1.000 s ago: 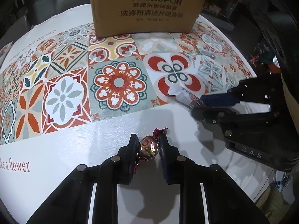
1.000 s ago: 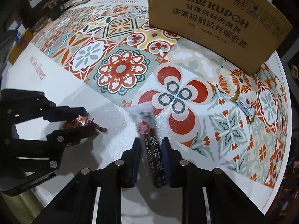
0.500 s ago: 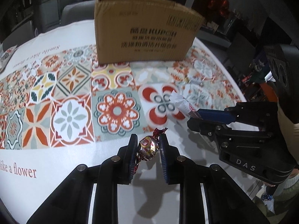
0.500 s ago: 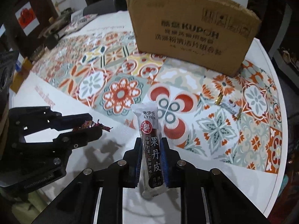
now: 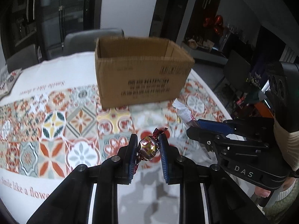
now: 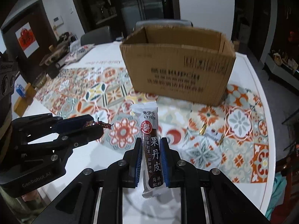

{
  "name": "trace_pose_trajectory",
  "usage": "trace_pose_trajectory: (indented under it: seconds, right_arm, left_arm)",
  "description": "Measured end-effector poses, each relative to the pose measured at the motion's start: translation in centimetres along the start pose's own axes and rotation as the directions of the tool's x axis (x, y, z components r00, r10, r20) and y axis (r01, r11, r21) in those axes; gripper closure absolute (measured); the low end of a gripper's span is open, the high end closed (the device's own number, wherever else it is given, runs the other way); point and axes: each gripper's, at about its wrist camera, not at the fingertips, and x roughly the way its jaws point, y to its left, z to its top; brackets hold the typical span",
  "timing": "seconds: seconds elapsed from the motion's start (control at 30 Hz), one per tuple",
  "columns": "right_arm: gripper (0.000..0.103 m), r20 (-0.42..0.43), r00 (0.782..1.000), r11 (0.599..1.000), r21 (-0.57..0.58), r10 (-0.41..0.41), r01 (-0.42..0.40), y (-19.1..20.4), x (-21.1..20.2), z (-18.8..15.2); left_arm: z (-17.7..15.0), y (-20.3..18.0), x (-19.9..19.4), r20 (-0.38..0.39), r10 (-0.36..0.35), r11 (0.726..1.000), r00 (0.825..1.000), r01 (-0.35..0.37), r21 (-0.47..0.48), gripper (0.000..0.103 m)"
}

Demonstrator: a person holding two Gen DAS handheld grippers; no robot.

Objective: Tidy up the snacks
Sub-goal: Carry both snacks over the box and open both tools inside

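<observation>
The left gripper (image 5: pixel 147 147) is closed on a round candy in shiny red-and-gold foil (image 5: pixel 148 148), pinched between its blue pads above the white tablecloth with colourful tile patterns (image 5: pixel 56 140). To its right, the right gripper (image 6: pixel 151 156) clamps an upright long white-and-brown fruit-leather snack bar (image 6: pixel 151 145). Ahead of both stands an open brown cardboard box (image 6: pixel 179 74), top open.

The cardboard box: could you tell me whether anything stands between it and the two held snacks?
Nothing visible does. The candy and fruit-leather bar face only patterned tablecloth before the cardboard box, whose top is open.
</observation>
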Motion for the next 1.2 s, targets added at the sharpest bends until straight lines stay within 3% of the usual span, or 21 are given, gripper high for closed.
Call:
trace_pose_trajectory:
  seconds: [0.33, 0.53, 0.8, 1.2]
  right_arm:
    - [0.083, 0.115, 0.993, 1.000, 0.005, -0.018, 0.017, -0.8, -3.3, 4.7]
    - [0.083, 0.153, 0.988, 0.999, 0.023, -0.030, 0.027, -1.7, -4.3, 7.4]
    - [0.083, 0.152, 0.987, 0.998, 0.005, -0.056, 0.056, -2.9, -3.7, 11.2]
    - [0.083, 0.166, 0.984, 0.998, 0.022, -0.066, 0.063, -5.8, -0.2, 16.3]
  left_arm:
    - [5.5, -0.5, -2.1, 0.105, -0.006, 1.000, 0.995, 0.003, 0.023, 0.079]
    - [8.7, -0.2, -1.9, 0.120, -0.009, 1.000, 0.993, 0.006, 0.028, 0.079]
    - [12.7, 0.7, -0.9, 0.134, 0.015, 0.999, 0.991, -0.020, 0.037, 0.079]
    - [16.9, 2.1, 3.6, 0.129, 0.037, 0.998, 0.991, -0.043, 0.045, 0.079]
